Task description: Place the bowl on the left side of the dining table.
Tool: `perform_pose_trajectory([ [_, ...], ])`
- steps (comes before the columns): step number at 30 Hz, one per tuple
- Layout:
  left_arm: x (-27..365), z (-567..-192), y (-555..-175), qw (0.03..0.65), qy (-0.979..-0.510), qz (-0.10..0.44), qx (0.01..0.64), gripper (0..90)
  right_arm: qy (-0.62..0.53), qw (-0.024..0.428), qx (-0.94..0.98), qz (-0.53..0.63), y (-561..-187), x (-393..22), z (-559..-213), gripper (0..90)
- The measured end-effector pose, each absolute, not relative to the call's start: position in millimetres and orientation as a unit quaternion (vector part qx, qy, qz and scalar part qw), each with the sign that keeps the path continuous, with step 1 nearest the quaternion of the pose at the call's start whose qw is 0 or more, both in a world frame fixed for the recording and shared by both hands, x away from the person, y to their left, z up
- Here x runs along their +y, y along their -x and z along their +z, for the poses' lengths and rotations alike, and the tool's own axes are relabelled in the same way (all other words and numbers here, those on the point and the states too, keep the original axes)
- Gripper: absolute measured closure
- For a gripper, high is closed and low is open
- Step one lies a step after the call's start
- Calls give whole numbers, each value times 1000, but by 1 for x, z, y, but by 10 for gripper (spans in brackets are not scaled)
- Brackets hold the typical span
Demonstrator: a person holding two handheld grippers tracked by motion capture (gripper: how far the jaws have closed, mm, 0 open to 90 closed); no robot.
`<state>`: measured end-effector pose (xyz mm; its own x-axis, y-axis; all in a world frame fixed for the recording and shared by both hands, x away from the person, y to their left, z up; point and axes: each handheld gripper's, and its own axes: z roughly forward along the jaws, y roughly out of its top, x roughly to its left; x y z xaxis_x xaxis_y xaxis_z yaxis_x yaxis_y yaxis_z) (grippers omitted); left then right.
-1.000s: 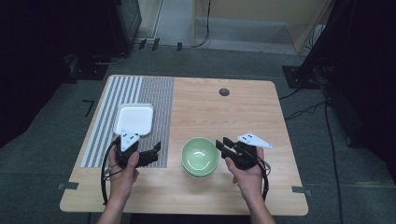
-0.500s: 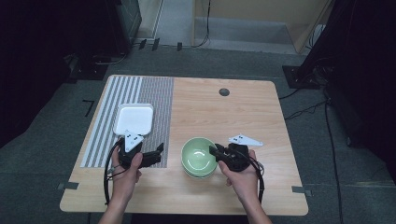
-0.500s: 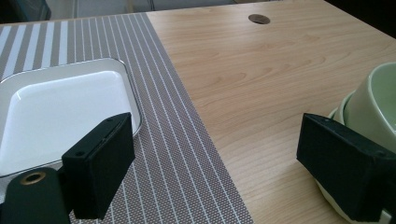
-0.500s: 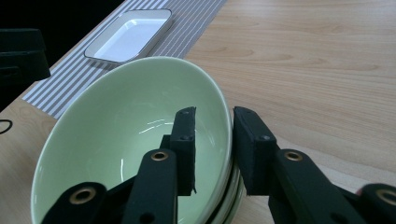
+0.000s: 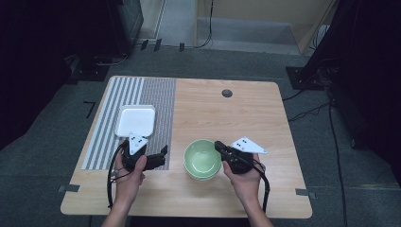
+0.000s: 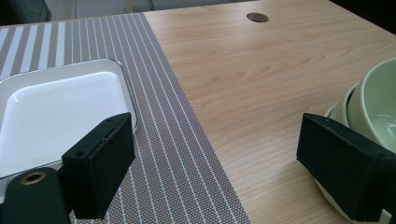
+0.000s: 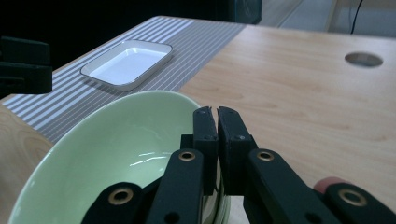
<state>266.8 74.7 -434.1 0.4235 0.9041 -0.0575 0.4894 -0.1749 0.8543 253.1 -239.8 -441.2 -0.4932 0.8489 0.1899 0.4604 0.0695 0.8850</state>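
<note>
No readable text (anywhere on view).

Wooden table at frame centre, round hole near its far edge. Striped placemat on its left part carries a white square tray. Stacked green bowls lower centre.

bowls: 2 stacked | tray: 1 | placemat: 1 | grippers: 2

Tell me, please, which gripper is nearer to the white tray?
The left. The left gripper sits on the striped mat just below the white tray, jaws wide apart. The right gripper is across the table, closed on the rim of the green bowls.
</note>
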Motion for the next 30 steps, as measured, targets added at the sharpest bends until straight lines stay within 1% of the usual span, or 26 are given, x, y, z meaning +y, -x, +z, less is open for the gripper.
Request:
perform_pose_trajectory([
  [3,76,-435,-268,428,-726,239,482,109,-488,171,701,491,-254,-246,-437,757],
  [5,76,-435,-268,428,-727,239,482,109,-487,165,706,487,-253,-247,-437,729],
  [7,76,-435,-268,428,-727,238,482,109,-488,163,708,483,-253,-246,-437,718],
  [9,76,-435,-268,428,-727,237,482,109,-493,169,715,465,-252,-241,-439,754],
  [12,76,-436,-268,427,-727,237,482,110,-498,173,719,453,-252,-237,-439,765],
  [13,76,-436,-268,427,-727,237,482,109,-503,172,722,443,-252,-233,-440,789],
  [14,76,-436,-268,427,-727,236,483,109,-503,172,722,443,-252,-233,-440,789],
  [15,76,-436,-268,427,-727,236,483,110,-504,180,723,437,-251,-231,-439,833],
  [16,76,-436,-268,427,-727,236,483,110,-504,180,723,437,-251,-231,-439,833],
  [18,76,-436,-268,426,-727,236,484,110,-498,202,726,429,-249,-228,-440,866],
  [24,77,-435,-269,427,-724,237,487,119,-450,244,724,462,-246,-229,-447,865],
  [26,77,-435,-269,428,-724,237,487,120,-461,234,721,462,-247,-229,-446,858],
  [28,77,-435,-268,429,-724,238,486,120,-474,207,732,444,-250,-230,-441,819],
  [29,76,-435,-268,429,-724,238,484,120,-474,207,732,444,-250,-230,-441,819],
  [30,75,-434,-268,429,-725,237,483,120,-478,197,738,435,-251,-230,-441,810],
])
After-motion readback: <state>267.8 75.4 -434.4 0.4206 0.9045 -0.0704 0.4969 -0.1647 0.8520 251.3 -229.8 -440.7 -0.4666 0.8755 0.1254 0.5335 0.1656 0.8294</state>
